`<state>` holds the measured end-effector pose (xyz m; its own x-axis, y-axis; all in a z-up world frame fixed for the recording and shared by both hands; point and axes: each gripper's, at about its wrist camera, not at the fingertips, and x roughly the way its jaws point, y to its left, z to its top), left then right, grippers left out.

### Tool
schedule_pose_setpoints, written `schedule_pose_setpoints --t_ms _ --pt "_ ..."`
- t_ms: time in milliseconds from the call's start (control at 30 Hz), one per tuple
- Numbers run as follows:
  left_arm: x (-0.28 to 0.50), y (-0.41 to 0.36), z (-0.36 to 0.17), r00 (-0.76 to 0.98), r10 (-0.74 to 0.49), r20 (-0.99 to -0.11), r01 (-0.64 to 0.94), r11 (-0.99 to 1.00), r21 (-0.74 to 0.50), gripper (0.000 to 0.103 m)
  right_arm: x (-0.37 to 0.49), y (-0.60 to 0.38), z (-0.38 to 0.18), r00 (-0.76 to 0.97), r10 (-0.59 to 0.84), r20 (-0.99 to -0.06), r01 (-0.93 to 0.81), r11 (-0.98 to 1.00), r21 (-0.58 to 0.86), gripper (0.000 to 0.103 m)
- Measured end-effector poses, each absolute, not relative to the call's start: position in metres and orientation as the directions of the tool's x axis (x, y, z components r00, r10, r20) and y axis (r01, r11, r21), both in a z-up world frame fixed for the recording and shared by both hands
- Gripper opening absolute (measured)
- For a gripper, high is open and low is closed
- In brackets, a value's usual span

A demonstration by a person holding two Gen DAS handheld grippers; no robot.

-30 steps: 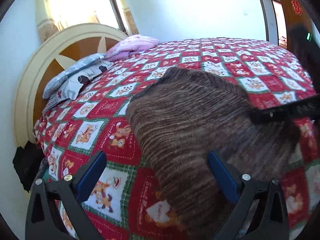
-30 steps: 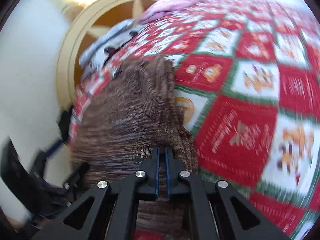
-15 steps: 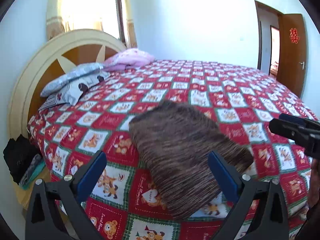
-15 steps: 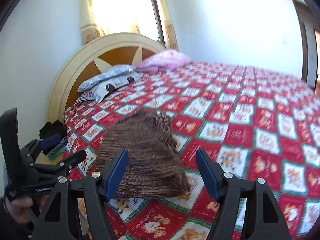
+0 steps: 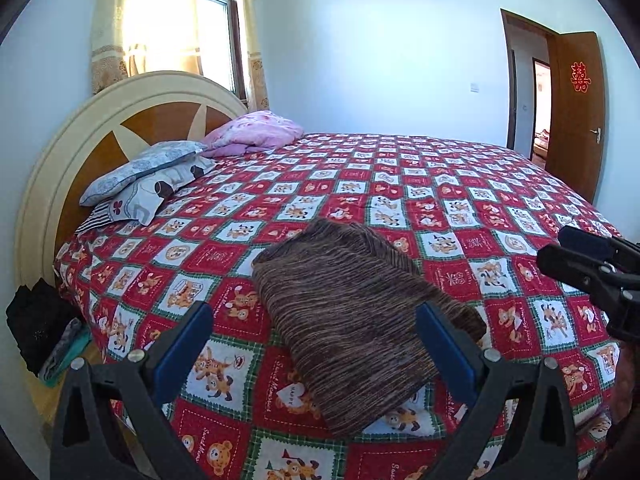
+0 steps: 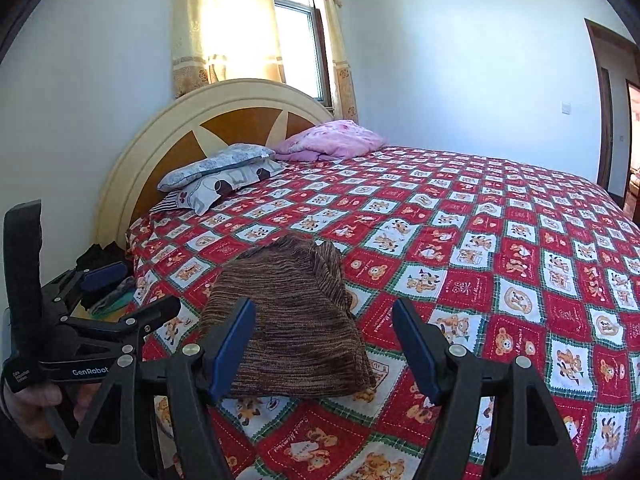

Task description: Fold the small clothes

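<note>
Brown striped knit garment (image 5: 356,312) on red-and-white checked bedspread (image 5: 460,200) (cartoon bears); pink pillow (image 5: 256,132).

A brown knitted garment (image 5: 352,320) with fine dark streaks lies folded into a thick, roughly rectangular bundle on the bedspread (image 5: 440,200), near its front edge toward the headboard-side corner; the far end looks loosely layered.

A folded garment (image 5: 360,316) lies on the bed (image 5: 460,184) near its front edge; pillows (image 5: 160,176) lie behind it to the left, against the headboard (image 5: 132,96).
</note>
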<state>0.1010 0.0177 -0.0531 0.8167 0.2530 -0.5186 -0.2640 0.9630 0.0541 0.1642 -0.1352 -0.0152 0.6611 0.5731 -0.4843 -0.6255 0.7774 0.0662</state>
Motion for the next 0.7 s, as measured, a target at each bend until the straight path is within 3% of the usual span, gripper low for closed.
schedule_pose_setpoints --t_ms 467,700 --pt "0.0997 0.0187 -0.0526 0.818 0.253 -0.516 -0.265 0.963 0.053 0.103 0.1620 -0.1358 -0.0138 0.671 0.563 -0.483 -0.617 0.785 0.059 0.072" --pt "0.1000 0.0144 -0.0529 0.819 0.249 -0.517 -0.257 0.965 0.056 0.103 0.1615 -0.1393 -0.0102 0.681 0.565 -0.466 -0.612 0.789 0.062 0.078"
